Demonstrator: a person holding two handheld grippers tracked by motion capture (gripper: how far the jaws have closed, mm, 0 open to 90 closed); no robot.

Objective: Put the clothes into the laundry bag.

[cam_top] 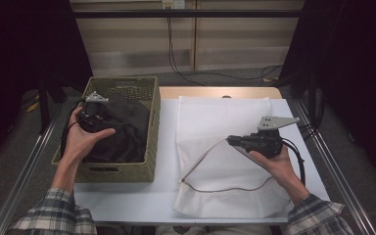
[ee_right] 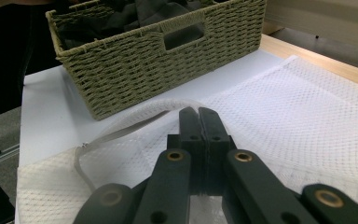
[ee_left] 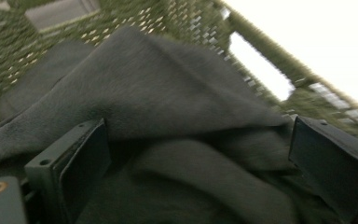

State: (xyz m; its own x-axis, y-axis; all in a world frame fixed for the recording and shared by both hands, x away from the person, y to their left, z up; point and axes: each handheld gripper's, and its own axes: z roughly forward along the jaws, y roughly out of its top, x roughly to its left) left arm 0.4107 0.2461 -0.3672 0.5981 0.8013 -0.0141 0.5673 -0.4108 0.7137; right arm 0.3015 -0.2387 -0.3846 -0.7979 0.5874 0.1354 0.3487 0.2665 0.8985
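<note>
A woven green basket (cam_top: 154, 127) stands on the left of the table with a dark cloth (cam_top: 127, 132) heaped inside. My left gripper (cam_top: 102, 122) reaches into it from the left. Its jaws stand wide open over the dark cloth (ee_left: 168, 84), left gripper (ee_left: 198, 126) just above the folds and the basket wall (ee_left: 270, 60) beyond. A white mesh bag (cam_top: 215, 117) lies flat at the centre right. My right gripper (cam_top: 229, 140) is shut on the bag's corded opening edge and holds it raised. In the right gripper view the right gripper (ee_right: 199, 111) has its jaws pressed together at the bag's (ee_right: 307, 116) rim.
The white table top (cam_top: 166, 147) shows between basket and bag. A wooden strip (cam_top: 220, 92) runs along its far edge, and metal rails flank both sides. The basket (ee_right: 135, 70) has a handle cut-out facing the bag. Cables hang by the back wall.
</note>
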